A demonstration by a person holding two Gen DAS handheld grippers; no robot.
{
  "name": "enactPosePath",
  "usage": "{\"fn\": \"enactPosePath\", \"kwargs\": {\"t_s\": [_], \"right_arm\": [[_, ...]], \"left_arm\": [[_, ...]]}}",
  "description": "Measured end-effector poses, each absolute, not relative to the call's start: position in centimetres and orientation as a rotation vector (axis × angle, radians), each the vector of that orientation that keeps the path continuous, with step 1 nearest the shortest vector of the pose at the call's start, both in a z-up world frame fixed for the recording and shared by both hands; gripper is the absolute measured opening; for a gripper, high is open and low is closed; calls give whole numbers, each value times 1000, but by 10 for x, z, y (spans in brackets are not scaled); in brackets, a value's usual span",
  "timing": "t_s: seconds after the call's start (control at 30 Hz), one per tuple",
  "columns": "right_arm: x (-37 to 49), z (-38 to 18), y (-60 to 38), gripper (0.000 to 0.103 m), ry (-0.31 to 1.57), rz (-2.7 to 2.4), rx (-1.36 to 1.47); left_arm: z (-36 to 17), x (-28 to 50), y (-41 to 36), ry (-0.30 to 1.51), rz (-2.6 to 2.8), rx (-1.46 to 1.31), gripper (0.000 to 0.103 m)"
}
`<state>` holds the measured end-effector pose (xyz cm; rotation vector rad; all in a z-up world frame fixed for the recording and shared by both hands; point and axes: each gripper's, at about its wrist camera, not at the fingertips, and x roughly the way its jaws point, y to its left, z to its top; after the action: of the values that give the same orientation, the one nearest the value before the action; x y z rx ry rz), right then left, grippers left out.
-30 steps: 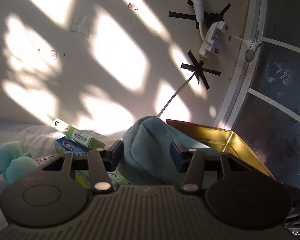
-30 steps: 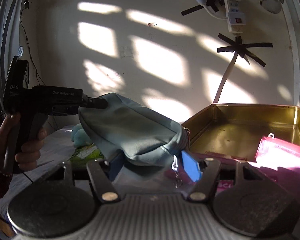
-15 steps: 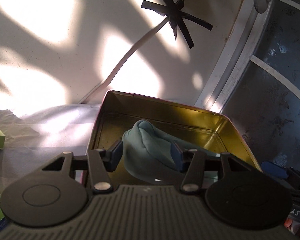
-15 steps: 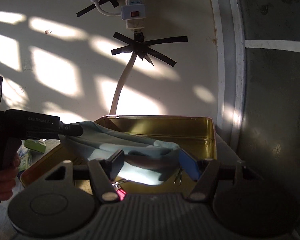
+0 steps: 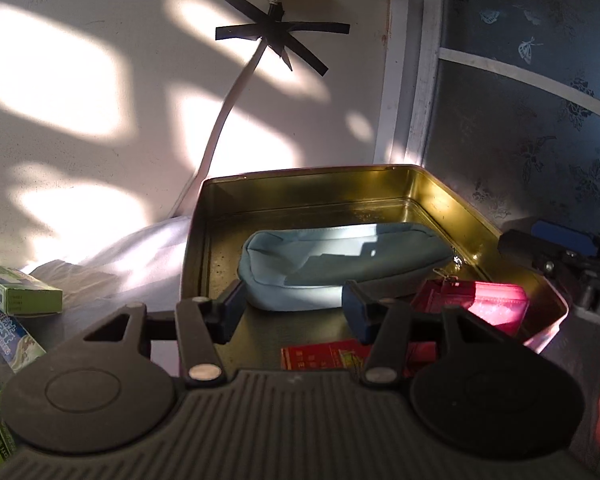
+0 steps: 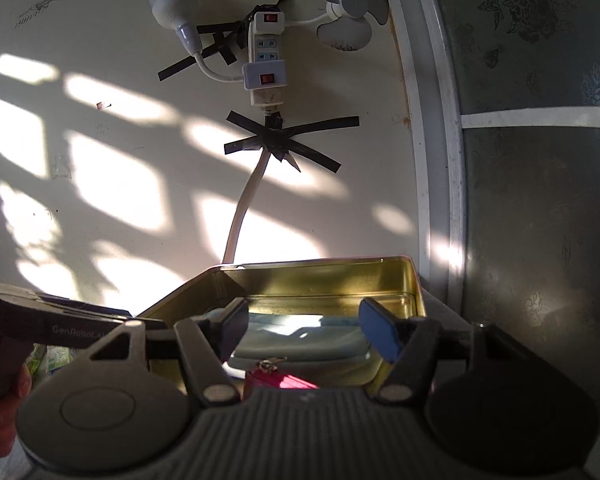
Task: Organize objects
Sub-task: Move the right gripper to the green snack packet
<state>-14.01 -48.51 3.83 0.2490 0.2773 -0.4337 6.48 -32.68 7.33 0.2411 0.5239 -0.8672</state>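
Note:
A light blue pouch (image 5: 340,264) lies flat on the floor of the open gold tin (image 5: 300,188), long side across. My left gripper (image 5: 292,310) is open at the pouch's near left corner, and the pouch runs on behind its right finger without being pinched. In the right wrist view the pouch (image 6: 300,336) lies low in the tin (image 6: 320,280), beyond my right gripper (image 6: 304,324), which is open and free of it. From the left wrist view, the right gripper's blue pad (image 5: 560,238) sits outside the tin's right rim.
A pink wallet (image 5: 480,304) and a red packet (image 5: 324,356) lie in the tin's near part. Toothpaste boxes, one green (image 5: 16,294) and one Crest (image 5: 8,332), lie left of the tin. A taped power strip (image 6: 266,64) hangs on the wall behind, with a window frame to the right.
Both grippers carried the pouch rightward over the tin and let it go. It now rests on the tin floor, and both grippers have drawn back from it.

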Motion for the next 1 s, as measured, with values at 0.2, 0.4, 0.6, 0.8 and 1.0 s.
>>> {"fn": "enactPosePath", "kwargs": {"t_s": [0.2,0.4,0.6,0.8,1.0], "right_arm": [[-158,32,-453,63,288,-418,335],[-162,30,-424,63,322,-393,339],[-146,22,-398,63,381,-327,342],[-124,19,-370,63,423,-249,313],[-107,18,-344,63,458,-191,272]], "left_arm": [[67,41,-295,495,-853,280,55],[63,34,-258,466,-798,287,55],[54,41,-223,464,-715,289,55],[44,51,-188,474,-632,282,55],[34,58,-160,495,-576,257,55]]}}
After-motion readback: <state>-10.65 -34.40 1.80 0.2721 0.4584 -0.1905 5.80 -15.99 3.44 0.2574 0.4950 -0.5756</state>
